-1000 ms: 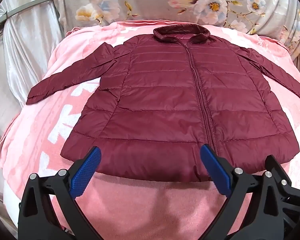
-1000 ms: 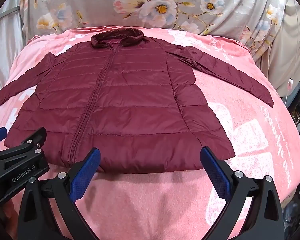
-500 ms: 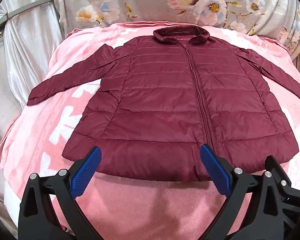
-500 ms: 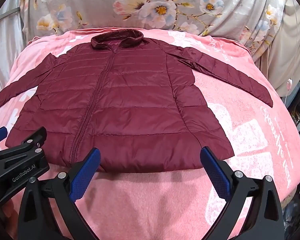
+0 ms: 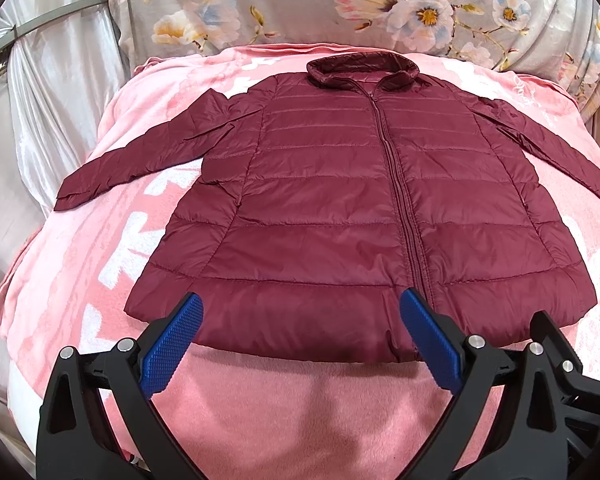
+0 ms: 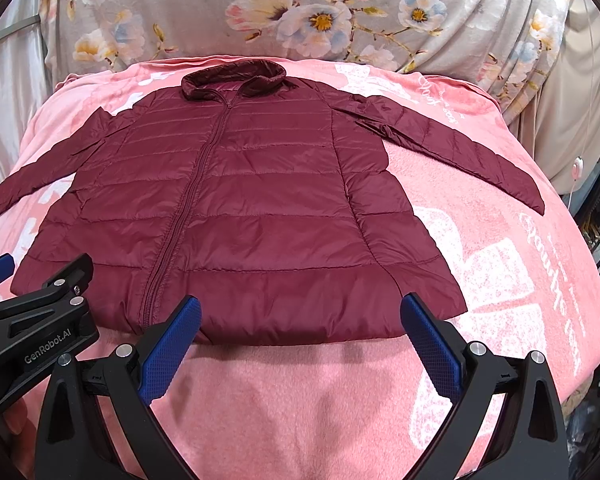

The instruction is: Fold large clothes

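Note:
A maroon quilted puffer jacket (image 5: pixel 340 200) lies flat and zipped on a pink blanket (image 5: pixel 284 408), collar at the far end, both sleeves spread outward. It also shows in the right wrist view (image 6: pixel 240 216). My left gripper (image 5: pixel 300 316) is open and empty, hovering just above the hem left of the zipper. My right gripper (image 6: pixel 300 316) is open and empty over the hem's right half. The left gripper's body (image 6: pixel 32 336) shows at the lower left of the right wrist view.
The pink blanket (image 6: pixel 500 280) covers a bed with rounded edges. A floral fabric backdrop (image 5: pixel 340 4) rises behind the collar. Silvery drapes (image 5: pixel 48 92) hang at the left. Dark clutter and a white cord (image 6: pixel 576 168) stand at the right edge.
Both grippers have crept slightly forward toward the hem; the jacket looks a touch lower and nearer. Jaws stay open.

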Demonstrator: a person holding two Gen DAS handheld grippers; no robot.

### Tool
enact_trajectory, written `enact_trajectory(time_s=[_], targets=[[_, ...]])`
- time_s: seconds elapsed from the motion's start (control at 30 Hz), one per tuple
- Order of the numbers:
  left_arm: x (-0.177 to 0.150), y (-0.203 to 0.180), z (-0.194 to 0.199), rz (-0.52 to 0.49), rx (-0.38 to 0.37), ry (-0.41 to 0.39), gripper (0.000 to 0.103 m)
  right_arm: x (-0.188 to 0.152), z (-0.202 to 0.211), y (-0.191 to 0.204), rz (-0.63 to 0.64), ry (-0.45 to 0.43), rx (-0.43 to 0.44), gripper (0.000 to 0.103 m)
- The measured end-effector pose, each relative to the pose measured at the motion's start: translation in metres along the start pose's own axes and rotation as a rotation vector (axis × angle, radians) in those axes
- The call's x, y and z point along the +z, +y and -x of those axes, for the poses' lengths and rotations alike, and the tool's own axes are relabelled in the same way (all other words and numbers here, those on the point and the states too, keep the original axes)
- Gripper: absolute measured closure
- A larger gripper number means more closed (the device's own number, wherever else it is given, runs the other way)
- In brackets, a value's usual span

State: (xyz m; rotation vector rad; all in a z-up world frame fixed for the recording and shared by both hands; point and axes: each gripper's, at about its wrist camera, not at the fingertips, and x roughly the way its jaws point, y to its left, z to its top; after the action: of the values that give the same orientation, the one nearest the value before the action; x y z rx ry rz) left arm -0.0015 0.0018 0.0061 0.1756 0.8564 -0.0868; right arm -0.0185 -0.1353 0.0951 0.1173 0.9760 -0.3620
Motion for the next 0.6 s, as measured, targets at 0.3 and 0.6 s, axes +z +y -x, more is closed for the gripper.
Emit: enact_trajectory(time_s=[0.3, 0.6], targets=[[-0.0001, 0.0002, 0.0002, 0.0, 0.0, -0.002, 0.007, -0.0005, 0.0002, -0.0004, 0.0, -0.002, -0.001, 0.005], [-0.0003, 0.0002, 0.0005, 0.0, 0.0, -0.002, 0.007, -0.0009, 0.0005, -0.0013, 0.0, -0.003, -0.001, 0.005]])
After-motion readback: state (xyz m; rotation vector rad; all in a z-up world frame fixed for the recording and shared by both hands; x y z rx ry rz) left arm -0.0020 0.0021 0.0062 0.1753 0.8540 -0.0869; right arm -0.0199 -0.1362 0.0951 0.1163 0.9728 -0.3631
